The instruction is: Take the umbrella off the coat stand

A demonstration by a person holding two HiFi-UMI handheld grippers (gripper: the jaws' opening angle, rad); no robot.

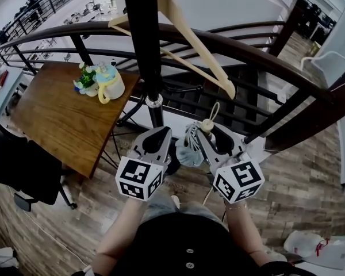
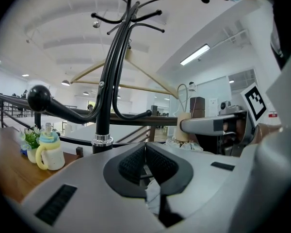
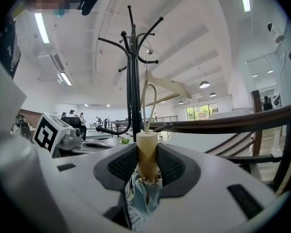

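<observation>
The black coat stand (image 1: 146,50) rises straight ahead of me, its hooks spreading at the top (image 3: 132,38). My right gripper (image 1: 210,131) is shut on the umbrella (image 1: 190,148), a folded light-blue one with a pale wooden handle (image 3: 146,149) clamped upright between the pads. Its cord loop (image 3: 148,101) sticks up free, just right of the pole and clear of the hooks. The fabric hangs below the jaws. My left gripper (image 1: 160,134) is beside it, close to the pole's chrome collar, shut with nothing between its pads (image 2: 145,147).
A wooden hanger (image 1: 201,56) hangs from the stand above the grippers. To the left, a wooden table (image 1: 57,125) carries a small plant and a yellow-handled cup (image 1: 106,84). A dark curved railing (image 1: 247,39) runs behind the stand. A black chair (image 1: 17,171) stands at left.
</observation>
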